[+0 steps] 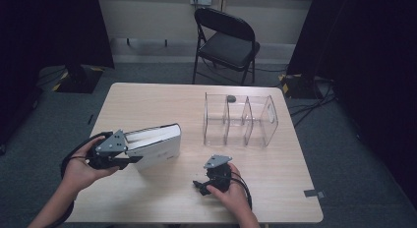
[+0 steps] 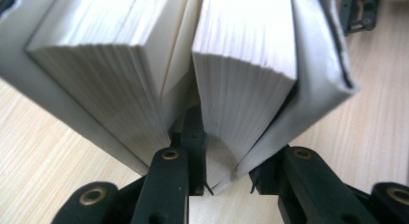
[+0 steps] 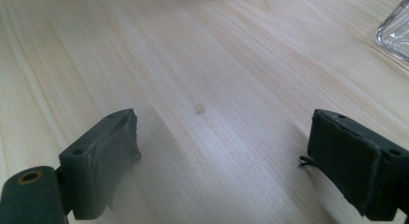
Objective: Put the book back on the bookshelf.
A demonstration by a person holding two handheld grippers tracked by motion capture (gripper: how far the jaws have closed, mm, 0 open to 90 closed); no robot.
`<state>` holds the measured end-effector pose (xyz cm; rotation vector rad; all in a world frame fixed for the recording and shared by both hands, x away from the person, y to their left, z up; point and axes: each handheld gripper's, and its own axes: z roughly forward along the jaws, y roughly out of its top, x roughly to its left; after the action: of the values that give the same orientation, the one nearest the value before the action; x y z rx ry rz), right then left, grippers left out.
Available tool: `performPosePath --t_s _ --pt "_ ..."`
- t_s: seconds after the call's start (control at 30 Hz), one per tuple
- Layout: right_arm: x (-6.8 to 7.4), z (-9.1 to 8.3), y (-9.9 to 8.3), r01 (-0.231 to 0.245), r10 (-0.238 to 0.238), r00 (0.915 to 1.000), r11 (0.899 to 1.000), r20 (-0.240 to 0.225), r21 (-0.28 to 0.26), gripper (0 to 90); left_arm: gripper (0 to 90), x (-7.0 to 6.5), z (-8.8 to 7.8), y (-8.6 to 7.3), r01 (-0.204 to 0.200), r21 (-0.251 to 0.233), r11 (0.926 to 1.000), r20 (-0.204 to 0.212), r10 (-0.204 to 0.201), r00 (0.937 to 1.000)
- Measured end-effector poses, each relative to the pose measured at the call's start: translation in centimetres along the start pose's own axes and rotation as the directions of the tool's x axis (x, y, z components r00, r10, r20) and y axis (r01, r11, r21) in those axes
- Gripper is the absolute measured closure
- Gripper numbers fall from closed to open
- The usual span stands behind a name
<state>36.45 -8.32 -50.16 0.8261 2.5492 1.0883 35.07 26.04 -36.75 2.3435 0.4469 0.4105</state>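
Books (image 1: 156,143) lie stacked at the table's (image 1: 162,193) near-left, spines away from the left hand, page edges facing it. Left gripper (image 1: 132,152) has closed on part of the stack: in the left gripper view one jaw sits in the gap between the two page blocks and the other outside the grey cover (image 2: 320,69), so the pads clamp one book (image 2: 246,79) only, not both. Right gripper (image 3: 219,161) rests on bare wood near the front edge, its jaws standing wide with nothing between them.

The clear rack (image 1: 241,119) stands well apart, at the far right, and its slots are empty apart from a small dark thing (image 1: 230,98) behind the back wall.

To do this step well, I judge, the grip wants to be deeper — the jaws bite only the corner of the pages, and a heavy book held so will droop or fan open. Lift slowly, keep the spine low, and let the free gripper steady the other book so it does not drag along. Then turn the book upright before it nears a slot.
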Motion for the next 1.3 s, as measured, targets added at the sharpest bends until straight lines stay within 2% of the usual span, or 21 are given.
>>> performPosePath --t_s 0.3,0.4,0.43,0.57,0.6,0.67,0.77,1.03,1.1,1.13,1.3 --pt "0.0 0.0 0.0 0.001 -0.001 1.0000 1.000 0.000 0.000 9.6 72.5 -0.6 -0.8 -0.1 0.002 0.011 0.9999 0.058 -0.003 0.9983" --pt "0.0 0.0 0.0 0.001 -0.001 1.0000 1.000 -0.001 -0.001 9.7 72.4 -0.8 -0.9 -0.3 0.008 -0.005 1.0000 0.077 -0.008 0.9970" --pt "0.0 0.0 0.0 0.001 -0.001 1.0000 1.000 0.000 0.000 9.7 72.5 -0.8 -1.0 -0.3 0.007 0.007 0.9999 0.073 -0.008 0.9973" --pt "0.0 0.0 0.0 0.001 -0.001 1.0000 1.000 -0.001 0.000 9.7 72.4 -0.8 -1.1 -0.4 0.023 0.002 0.9997 0.068 -0.023 0.9974" --pt "0.0 0.0 0.0 0.001 -0.001 1.0000 1.000 -0.001 -0.001 9.7 72.4 -0.7 -1.0 -0.5 0.049 -0.010 0.9988 0.070 -0.048 0.9964" --pt "0.0 0.0 0.0 0.001 -0.001 1.0000 1.000 0.000 -0.001 9.7 72.4 -0.5 -1.0 -0.5 0.049 -0.004 0.9988 0.068 -0.049 0.9965" --pt "0.0 0.0 0.0 0.001 -0.001 1.0000 1.000 0.001 0.000 9.7 72.4 -0.1 -0.9 -0.6 0.087 -0.009 0.9962 0.071 -0.086 0.9937" --pt "0.0 0.0 0.0 0.001 -0.001 1.0000 1.000 0.000 0.000 9.7 72.5 0.5 -0.9 -1.0 0.124 -0.022 0.9920 0.070 -0.122 0.9900" --pt "0.0 0.0 0.0 0.001 -0.001 1.0000 1.000 -0.001 0.000 9.7 72.4 0.6 -0.8 -1.1 0.144 -0.034 0.9890 0.076 -0.141 0.9871" --pt "0.0 0.0 0.0 0.002 -0.002 1.0000 1.000 -0.001 0.000 9.7 72.5 0.6 -0.8 -1.0 0.133 -0.027 0.9908 0.068 -0.131 0.9891" --pt "0.0 0.0 0.0 0.001 -0.001 1.0000 1.000 -0.001 0.000 9.7 72.4 0.5 -0.9 -1.0 0.131 -0.027 0.9911 0.068 -0.129 0.9894"
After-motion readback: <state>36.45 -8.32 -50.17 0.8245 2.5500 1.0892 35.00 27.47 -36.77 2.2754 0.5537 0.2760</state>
